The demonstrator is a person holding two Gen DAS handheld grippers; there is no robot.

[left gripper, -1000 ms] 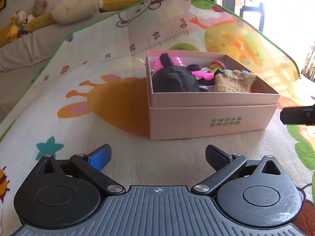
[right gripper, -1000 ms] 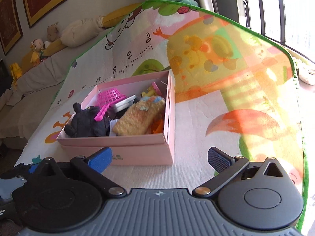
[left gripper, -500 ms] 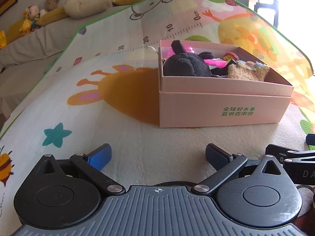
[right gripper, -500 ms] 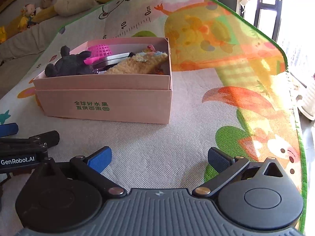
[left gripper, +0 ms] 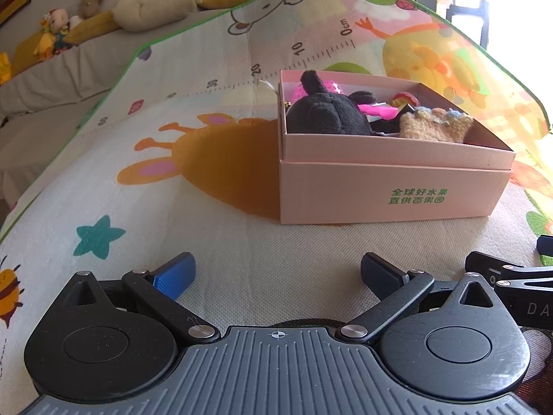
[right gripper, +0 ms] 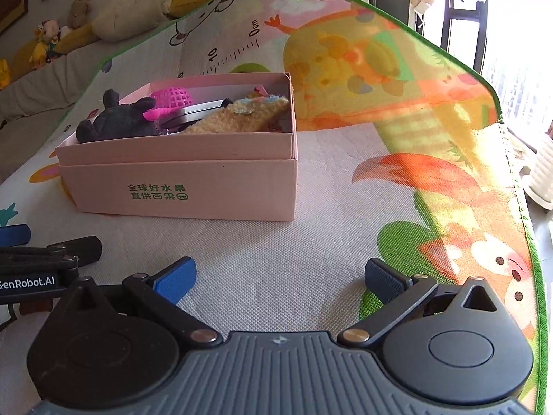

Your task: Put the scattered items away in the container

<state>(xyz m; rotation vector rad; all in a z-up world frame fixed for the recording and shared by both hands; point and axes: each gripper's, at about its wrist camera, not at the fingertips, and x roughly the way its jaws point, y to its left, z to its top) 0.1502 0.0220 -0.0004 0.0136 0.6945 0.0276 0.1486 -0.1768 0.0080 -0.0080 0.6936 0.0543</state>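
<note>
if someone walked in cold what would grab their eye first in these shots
The pink box in the middle of the cartoon play mat, packed with toys: a black plush at its left end, a tan knitted piece at its right, and a pink mesh ball behind. Next, both grippers, the left gripper and right gripper, low over bare mat in front of the box, fingers spread and holding nothing.

The pink box (left gripper: 390, 186) sat upright and open on the play mat, green lettering on its side. Inside lay a black plush toy (left gripper: 325, 114), a pink mesh ball (right gripper: 171, 97), and a tan knitted piece (left gripper: 435, 128), packed close together.
</note>
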